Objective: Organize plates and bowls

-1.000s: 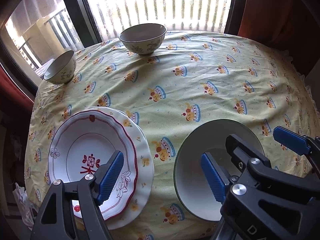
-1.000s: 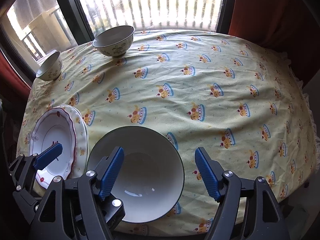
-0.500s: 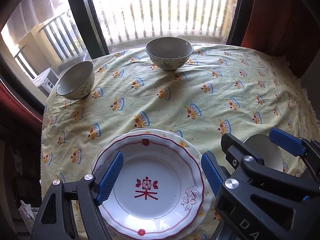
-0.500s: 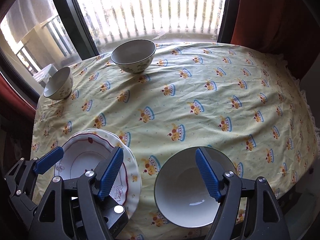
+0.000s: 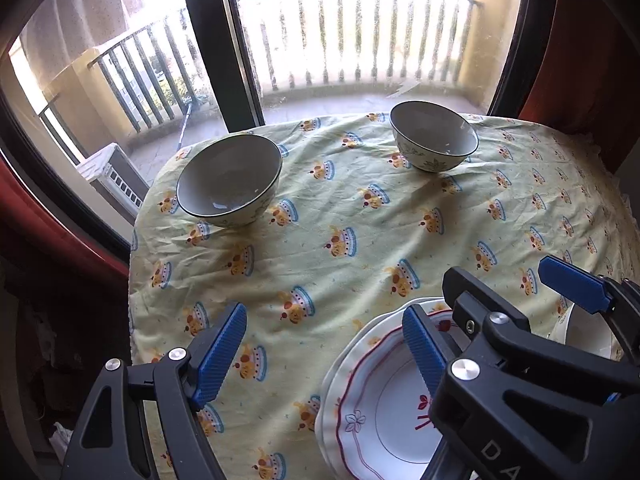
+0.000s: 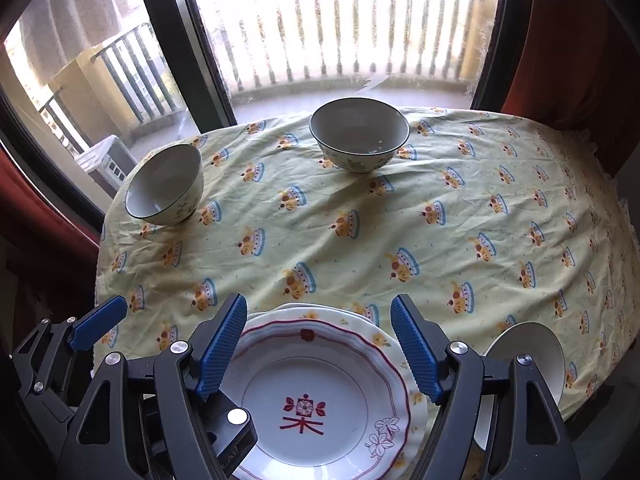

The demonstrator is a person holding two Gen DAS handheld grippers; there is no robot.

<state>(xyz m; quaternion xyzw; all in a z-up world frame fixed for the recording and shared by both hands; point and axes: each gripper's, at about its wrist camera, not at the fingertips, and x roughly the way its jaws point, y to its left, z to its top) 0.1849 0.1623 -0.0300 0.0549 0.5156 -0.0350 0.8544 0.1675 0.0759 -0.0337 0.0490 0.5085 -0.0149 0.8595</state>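
Note:
A red-rimmed white plate [image 6: 320,392] lies stacked on a second plate at the table's near edge; it also shows in the left wrist view [image 5: 384,408]. A plain white bowl [image 6: 532,356] sits to its right. Two floral bowls stand far off: one at the far left [image 5: 228,180] [image 6: 164,186], one at the far middle [image 5: 434,142] [image 6: 358,134]. My left gripper [image 5: 324,348] is open and empty over bare cloth left of the plates. My right gripper [image 6: 318,348] is open and empty above the plate stack.
A yellow tablecloth [image 6: 460,216] with crown prints covers the round table. A window with a balcony railing [image 6: 340,32] is behind it. Red curtains [image 6: 580,60] hang at the right. The table edge drops off at the left and near sides.
Both grippers swung left and rose: the plate stack and white bowl slid right in view, the far bowls came closer. Both stayed open and empty.

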